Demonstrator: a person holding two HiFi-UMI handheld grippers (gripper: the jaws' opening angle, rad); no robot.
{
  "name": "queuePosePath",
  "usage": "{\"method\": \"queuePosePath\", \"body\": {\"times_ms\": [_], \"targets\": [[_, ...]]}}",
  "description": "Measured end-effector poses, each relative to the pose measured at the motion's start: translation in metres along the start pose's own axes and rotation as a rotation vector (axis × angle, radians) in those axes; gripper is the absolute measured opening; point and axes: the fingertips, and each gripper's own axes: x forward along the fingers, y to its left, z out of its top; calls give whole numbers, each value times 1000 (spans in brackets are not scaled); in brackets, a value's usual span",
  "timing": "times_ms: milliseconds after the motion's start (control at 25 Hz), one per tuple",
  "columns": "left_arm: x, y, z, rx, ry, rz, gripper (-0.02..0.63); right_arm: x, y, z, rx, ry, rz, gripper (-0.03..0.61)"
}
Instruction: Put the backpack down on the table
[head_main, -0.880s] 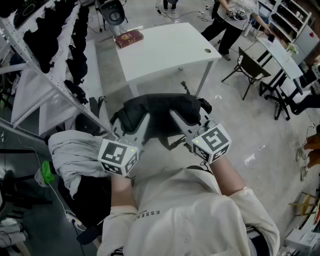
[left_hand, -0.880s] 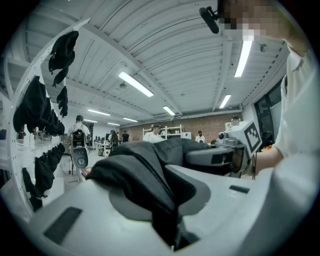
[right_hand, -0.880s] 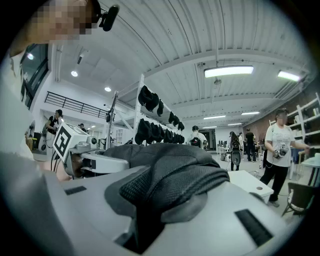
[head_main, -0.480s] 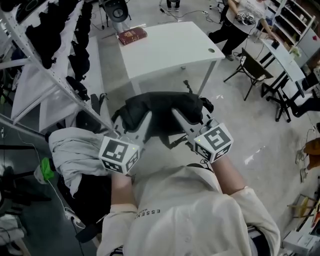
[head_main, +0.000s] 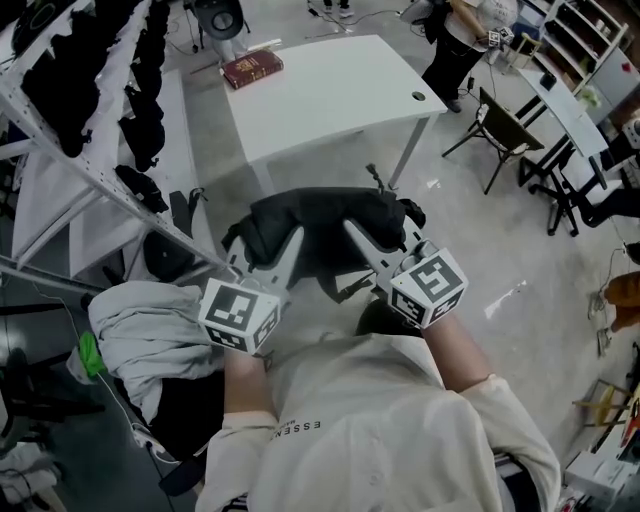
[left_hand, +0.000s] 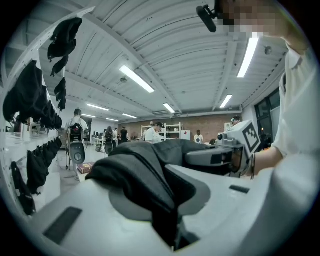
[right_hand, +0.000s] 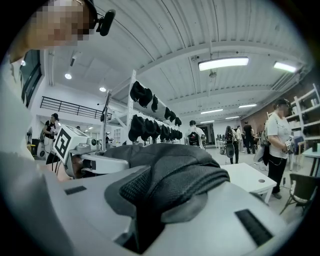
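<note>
A person looks steeply down at two hand-held grippers carrying a black fabric backpack (head_main: 322, 228) in front of their chest. The backpack hangs in the air above the grey concrete floor (head_main: 480, 250), just short of the near edge of a white rectangular tabletop (head_main: 330, 100), and touches no part of it.

The left gripper (head_main: 287, 243), with a square-marker cube at its base, has its grey fingers (left_hand: 75, 220) drawn almost together on a thick fold of the backpack's black fabric. The right gripper (head_main: 356, 238) grips the other side. Its fingers (right_hand: 250, 220) are likewise nearly closed, pinching a padded black mesh strap. Both grippers point away from the person, roughly level, with the bag bunched between them.

A dark red book (head_main: 252, 69) lies at the tabletop's far left corner. To the left stands a white metal rack (head_main: 75, 120) hung with black bags, with a bundle of pale grey cloth (head_main: 150, 330) beside the left gripper. A black chair (head_main: 503, 135) stands to the right of the table, and other people stand beyond it.
</note>
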Motion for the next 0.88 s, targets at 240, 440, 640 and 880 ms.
{"method": "queuePosePath", "body": {"times_ms": [240,440,640,880], "targets": [[53,19,-1,-7,15,12,74,23,-53,-6,10,0,44,87],[114,44,7,-10,28,67,74,54,-117,-2,15,-10,112,87],[193,69,17,-37,39,132,74,87,-199,1,20,2,175,87],[294,93,38,-92,34,184,74,117,-303,16,-4,19,236,87]]}}
